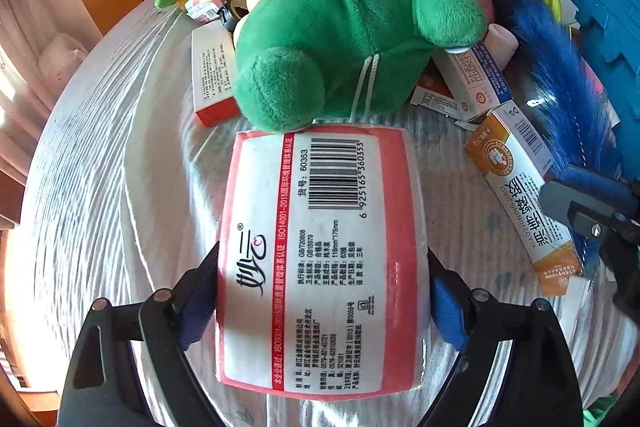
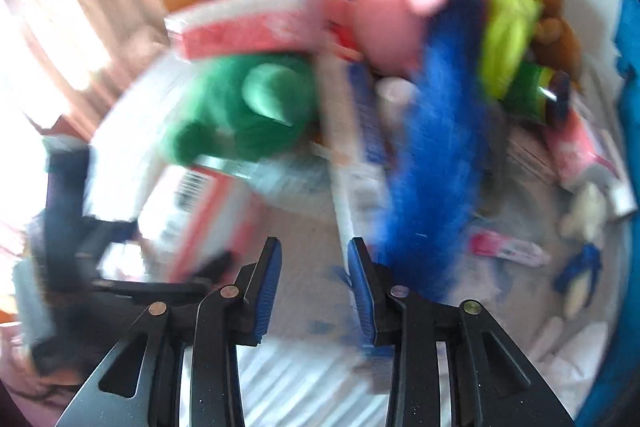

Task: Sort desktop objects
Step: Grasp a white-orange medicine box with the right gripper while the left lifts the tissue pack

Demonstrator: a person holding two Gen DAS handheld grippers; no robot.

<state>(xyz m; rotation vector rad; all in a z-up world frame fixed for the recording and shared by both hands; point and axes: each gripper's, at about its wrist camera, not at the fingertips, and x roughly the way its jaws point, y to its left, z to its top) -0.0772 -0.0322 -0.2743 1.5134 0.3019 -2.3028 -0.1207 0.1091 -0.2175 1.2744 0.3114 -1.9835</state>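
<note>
Tissue pack (image 1: 320, 259) lies on the near tabletop (image 1: 100, 187), just before the green plush (image 1: 340, 43) — soft, light, slippery wrap. Left claw (image 1: 324, 291) clamps its long sides; right claw (image 2: 314, 287) — narrowed, empty.

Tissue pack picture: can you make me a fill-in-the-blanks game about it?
1. The left gripper squeezes the tissue pack, whose label bears a black ____.
2. The plush toy just beyond the pack is ____.
3. The feathery thing right of the toy is ____.
Missing words: barcode, green, blue.
</note>
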